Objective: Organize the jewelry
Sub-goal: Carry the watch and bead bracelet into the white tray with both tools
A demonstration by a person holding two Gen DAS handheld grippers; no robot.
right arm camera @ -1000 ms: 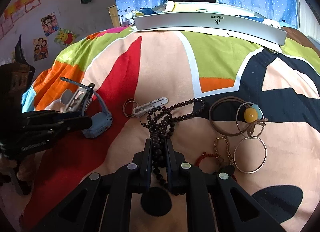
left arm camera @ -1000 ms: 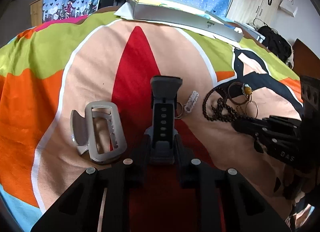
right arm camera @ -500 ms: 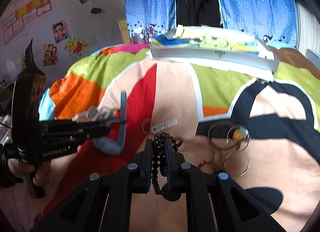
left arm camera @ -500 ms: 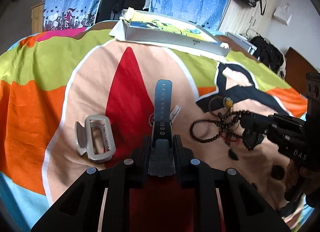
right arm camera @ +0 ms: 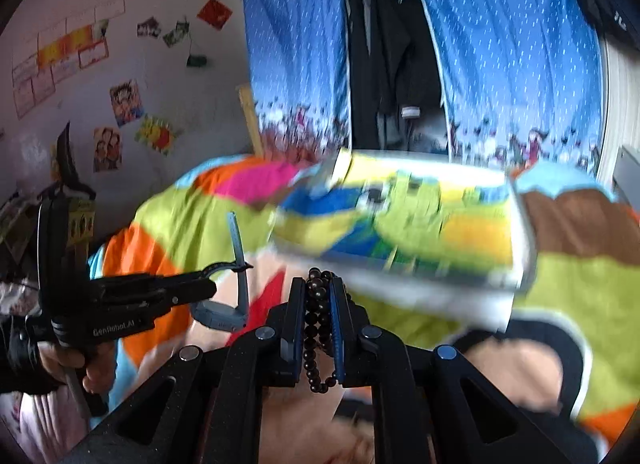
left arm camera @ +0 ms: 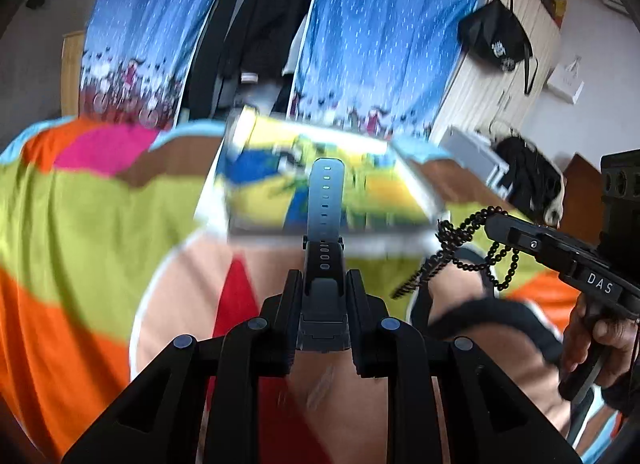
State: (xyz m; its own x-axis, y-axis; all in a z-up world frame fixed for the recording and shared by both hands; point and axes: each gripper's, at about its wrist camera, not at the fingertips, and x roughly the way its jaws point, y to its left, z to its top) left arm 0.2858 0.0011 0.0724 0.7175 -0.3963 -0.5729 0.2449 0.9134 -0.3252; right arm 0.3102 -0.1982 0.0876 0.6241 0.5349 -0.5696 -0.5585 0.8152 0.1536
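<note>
while watch (left arm camera: 323, 248), beads (right arm camera: 318, 316) clamped, box (right arm camera: 404, 223) ahead.

The left gripper (left arm camera: 323, 304) is matt black plastic with a faintly grainy skin, and small round metal-looking studs sit on its arms behind the fingers (left arm camera: 289, 304). Between those fingers, the watch strap (left arm camera: 325, 199) looks like smooth, matt grey-blue rubber or soft plastic, punched with holes. The right gripper (right arm camera: 318, 316) has the same speckled matt black plastic; its fingers (right arm camera: 338, 328) carry blue, smooth inner faces. Between them the bead string (right arm camera: 318, 320) is dark brown, round and glossy, catching small highlights. Beyond both fingers, the bedspread (left arm camera: 100, 223) is soft matt cloth, and the box (right arm camera: 400, 223) shows a printed, paper-like surface, blurred. The curtains (right arm camera: 296, 43) are thin dotted cloth.
</note>
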